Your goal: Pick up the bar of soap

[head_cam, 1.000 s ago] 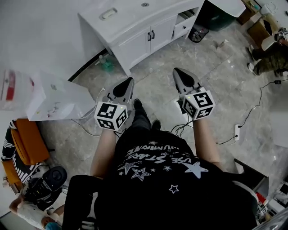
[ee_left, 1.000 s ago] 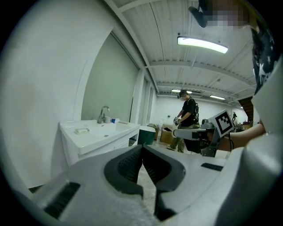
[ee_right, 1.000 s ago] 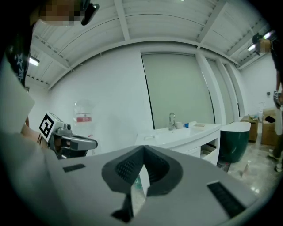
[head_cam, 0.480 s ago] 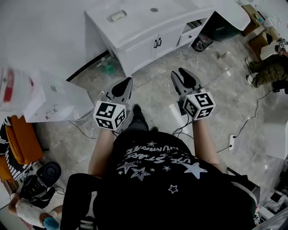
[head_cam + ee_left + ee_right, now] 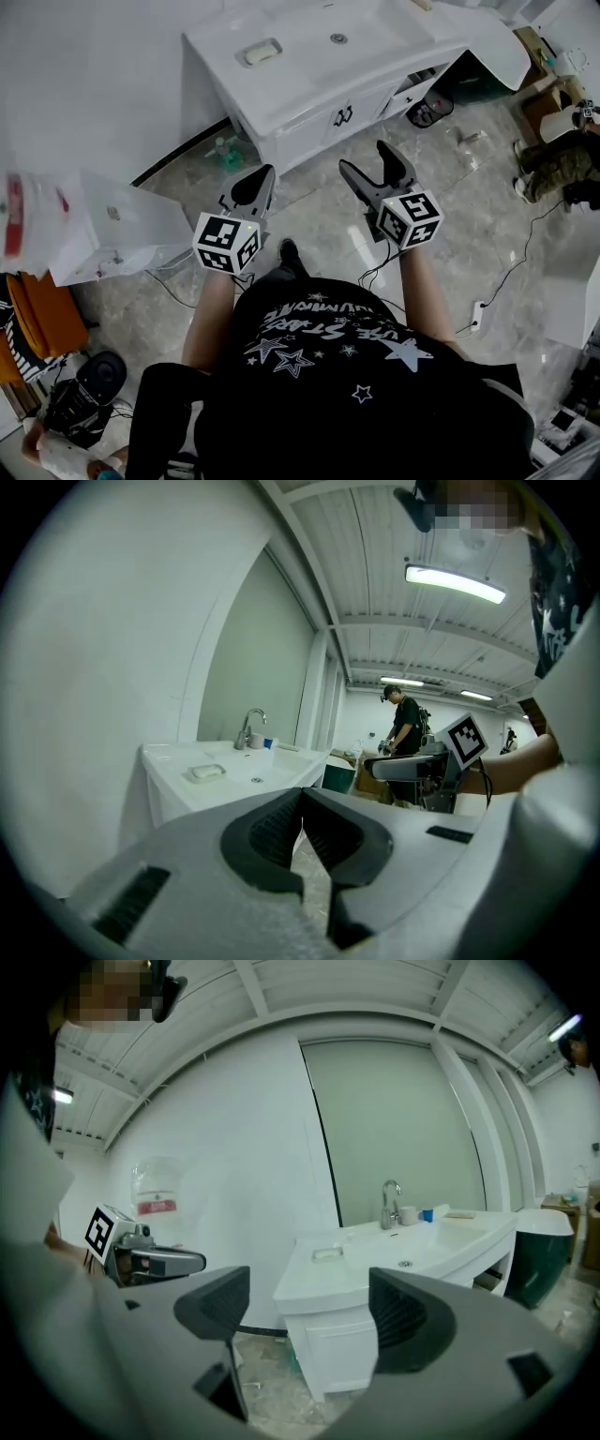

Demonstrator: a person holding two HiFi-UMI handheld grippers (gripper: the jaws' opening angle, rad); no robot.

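Two grippers point at the counter (image 5: 291, 94), well short of it; the bar of soap (image 5: 260, 52) lies near its left end; my left gripper (image 5: 263, 174) is clenched, empty; my right gripper (image 5: 364, 157) has just been opening, nothing between its jaws, presumably readied for the grasp.

Black T-shirt (image 5: 328, 370) with white stars, grey left claw (image 5: 268, 170) and right claw (image 5: 364, 157).

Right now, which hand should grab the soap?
Probably the right gripper: its fingers have just been opening, with nothing between them, and they face the soap. The left gripper is shut. Both are far off.
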